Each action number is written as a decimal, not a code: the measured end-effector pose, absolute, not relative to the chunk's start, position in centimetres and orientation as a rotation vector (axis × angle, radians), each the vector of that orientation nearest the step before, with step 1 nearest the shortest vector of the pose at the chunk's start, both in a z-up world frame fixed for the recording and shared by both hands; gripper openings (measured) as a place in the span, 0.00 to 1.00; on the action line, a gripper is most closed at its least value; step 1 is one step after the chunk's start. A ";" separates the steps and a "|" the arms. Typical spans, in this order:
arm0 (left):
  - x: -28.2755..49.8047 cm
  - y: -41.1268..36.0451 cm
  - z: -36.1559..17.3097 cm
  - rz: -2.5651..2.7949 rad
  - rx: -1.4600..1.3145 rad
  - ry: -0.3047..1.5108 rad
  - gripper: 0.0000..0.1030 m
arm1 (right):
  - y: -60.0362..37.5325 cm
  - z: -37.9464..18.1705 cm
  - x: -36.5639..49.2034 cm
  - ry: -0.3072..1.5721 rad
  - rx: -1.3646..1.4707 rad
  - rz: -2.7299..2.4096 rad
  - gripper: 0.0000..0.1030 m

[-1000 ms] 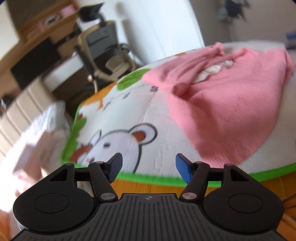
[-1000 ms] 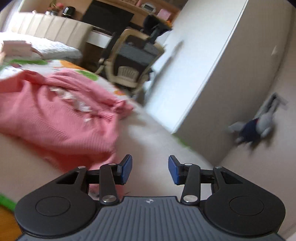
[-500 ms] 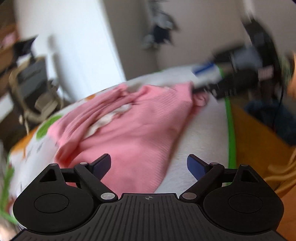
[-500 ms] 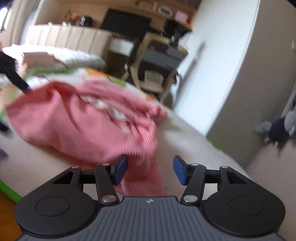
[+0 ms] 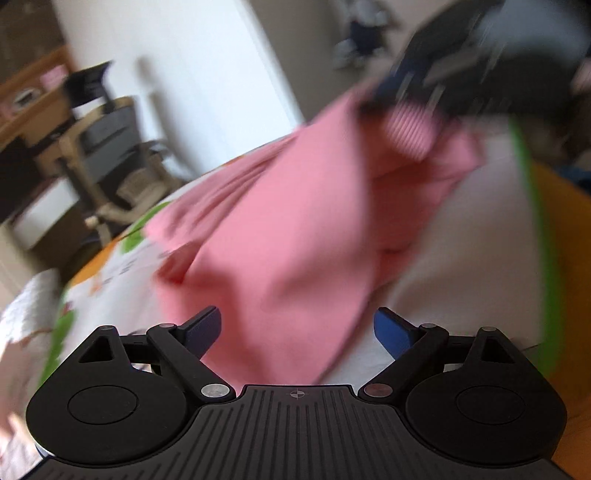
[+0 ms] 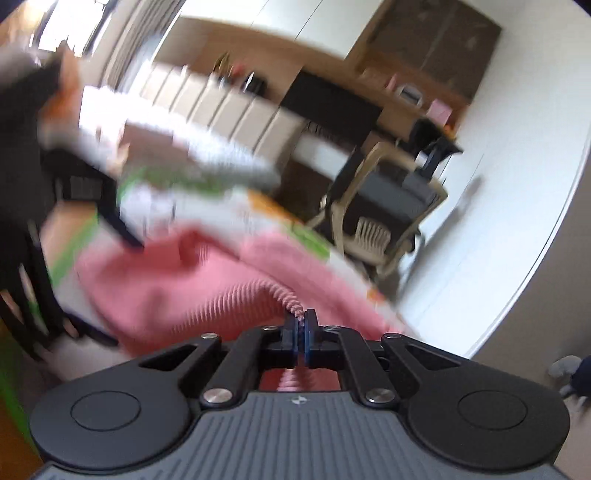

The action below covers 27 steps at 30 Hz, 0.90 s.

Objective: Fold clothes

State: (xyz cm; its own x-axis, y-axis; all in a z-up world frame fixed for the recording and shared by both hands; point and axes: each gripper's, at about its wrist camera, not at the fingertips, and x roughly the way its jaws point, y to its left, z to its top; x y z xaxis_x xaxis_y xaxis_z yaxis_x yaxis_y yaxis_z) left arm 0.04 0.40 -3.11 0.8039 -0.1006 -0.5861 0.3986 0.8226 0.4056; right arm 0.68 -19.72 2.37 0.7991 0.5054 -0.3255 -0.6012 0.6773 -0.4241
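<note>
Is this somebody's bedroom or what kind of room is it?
Probably a bedroom or home study. There is an office chair at a wooden desk, a colourful cartoon mat with a pink garment on it, and a soft toy by the wall.

Readable text: none in either view.
Mat (image 5: 461, 258) print: dark marks at its left, too blurred to read.
Far shelf items (image 6: 410, 94): no legible labels.

One pink garment (image 5: 295, 236) on one play mat (image 5: 461, 251), two grippers, one office chair (image 6: 384, 206), one stuffed toy (image 5: 360, 33) beyond the mat.
</note>
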 end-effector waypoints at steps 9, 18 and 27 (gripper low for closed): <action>1.8 8.1 -1.6 0.014 0.416 0.560 0.93 | -23.1 -2.4 -1.1 0.383 -0.646 0.610 0.60; 0.7 9.1 0.2 -0.006 0.357 0.558 0.94 | -27.4 -3.8 0.9 0.419 -0.691 0.342 0.62; -2.6 10.9 0.2 -0.106 0.363 0.688 0.94 | -31.5 -3.4 3.5 0.486 -0.535 0.258 0.62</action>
